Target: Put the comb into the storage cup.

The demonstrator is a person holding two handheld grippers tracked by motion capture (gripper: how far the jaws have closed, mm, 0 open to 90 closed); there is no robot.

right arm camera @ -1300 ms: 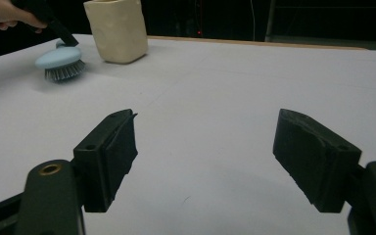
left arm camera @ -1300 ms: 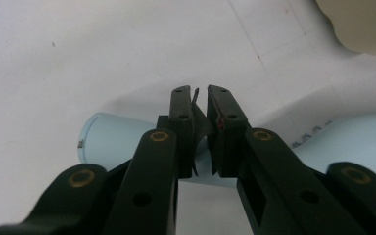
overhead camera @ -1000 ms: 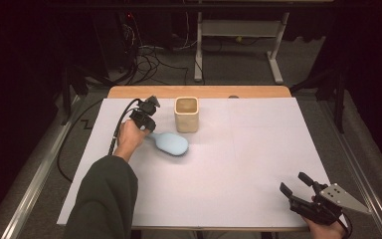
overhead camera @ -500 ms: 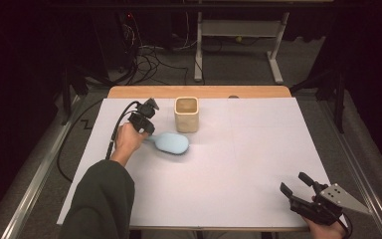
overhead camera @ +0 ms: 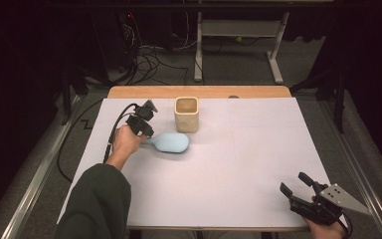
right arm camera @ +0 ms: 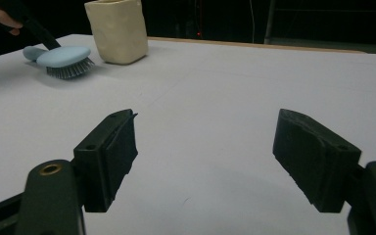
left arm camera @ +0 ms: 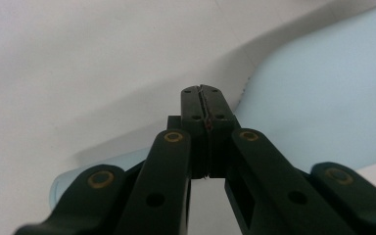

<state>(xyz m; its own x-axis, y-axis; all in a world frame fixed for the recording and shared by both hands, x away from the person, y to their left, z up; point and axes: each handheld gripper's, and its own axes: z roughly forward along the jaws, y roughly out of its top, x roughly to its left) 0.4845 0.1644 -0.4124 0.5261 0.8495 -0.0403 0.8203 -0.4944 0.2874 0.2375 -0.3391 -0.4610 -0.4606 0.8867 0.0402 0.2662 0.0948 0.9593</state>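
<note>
Left claw [overhead camera: 144,130] newly clamped on blue brush [overhead camera: 171,143] handle, wrist angled down; right claw [overhead camera: 301,190] wide.

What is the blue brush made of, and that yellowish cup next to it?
The blue brush looks like smooth matte plastic, with dark bristles underneath that are probably nylon. The cup looks like matte cream ceramic or stiff fabric; its sides look slightly lumpy, so it is hard to say.

A cream cup [overhead camera: 186,114] and light-blue brush [overhead camera: 169,143] crowd the upper-left centre of the high view; the white table [overhead camera: 238,174] lies open rightward and below.
</note>
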